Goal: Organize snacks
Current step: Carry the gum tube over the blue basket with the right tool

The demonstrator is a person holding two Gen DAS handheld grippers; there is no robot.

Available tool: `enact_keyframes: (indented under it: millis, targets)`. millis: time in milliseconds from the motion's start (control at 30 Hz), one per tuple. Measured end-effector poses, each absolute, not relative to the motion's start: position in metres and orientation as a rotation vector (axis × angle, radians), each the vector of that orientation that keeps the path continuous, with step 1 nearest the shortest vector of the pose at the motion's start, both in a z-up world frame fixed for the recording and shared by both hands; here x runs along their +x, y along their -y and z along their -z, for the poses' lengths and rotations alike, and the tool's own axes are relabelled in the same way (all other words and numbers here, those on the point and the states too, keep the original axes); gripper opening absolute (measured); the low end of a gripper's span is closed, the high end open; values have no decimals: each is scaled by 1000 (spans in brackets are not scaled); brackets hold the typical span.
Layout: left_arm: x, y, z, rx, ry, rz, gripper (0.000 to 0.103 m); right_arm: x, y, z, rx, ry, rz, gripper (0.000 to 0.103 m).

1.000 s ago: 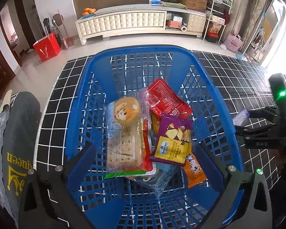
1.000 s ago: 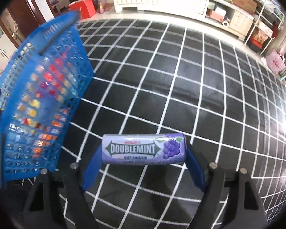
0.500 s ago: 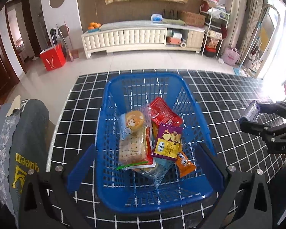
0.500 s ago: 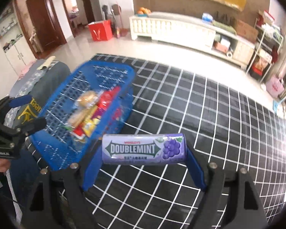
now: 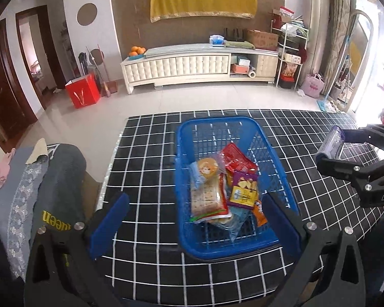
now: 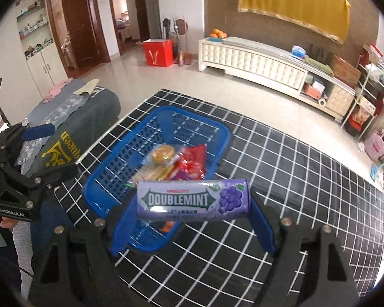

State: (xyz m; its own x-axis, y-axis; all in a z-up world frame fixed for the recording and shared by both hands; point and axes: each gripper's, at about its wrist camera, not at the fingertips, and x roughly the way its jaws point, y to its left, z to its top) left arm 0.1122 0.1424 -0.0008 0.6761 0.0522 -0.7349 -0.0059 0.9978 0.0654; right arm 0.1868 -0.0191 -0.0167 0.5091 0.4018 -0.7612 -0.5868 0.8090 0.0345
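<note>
The purple gum pack (image 6: pixel 193 200) reads "DOUBLEMINT" in white on a green band, with small "WRIGLEY'S" above (the line beneath is too small to read). The dark cloth (image 6: pixel 64 148) carries yellow "queen", seen upside down. The left gripper (image 6: pixel 42 153) body shows "GenRobot.AI"; the right gripper (image 5: pixel 331 151) shows "DAS"

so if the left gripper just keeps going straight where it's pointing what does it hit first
Probably the blue basket: its near wall sits between the open fingers of the left gripper, with the snack packets just beyond. Depth is hard to judge through the fisheye.
</note>
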Motion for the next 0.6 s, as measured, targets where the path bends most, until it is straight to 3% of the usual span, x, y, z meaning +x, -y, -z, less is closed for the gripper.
enact_keyframes:
  millis: [600]
  targets:
    - [151,-195,45,-28,-884,-78,103,232,-49,68,-275,-967,-629,83]
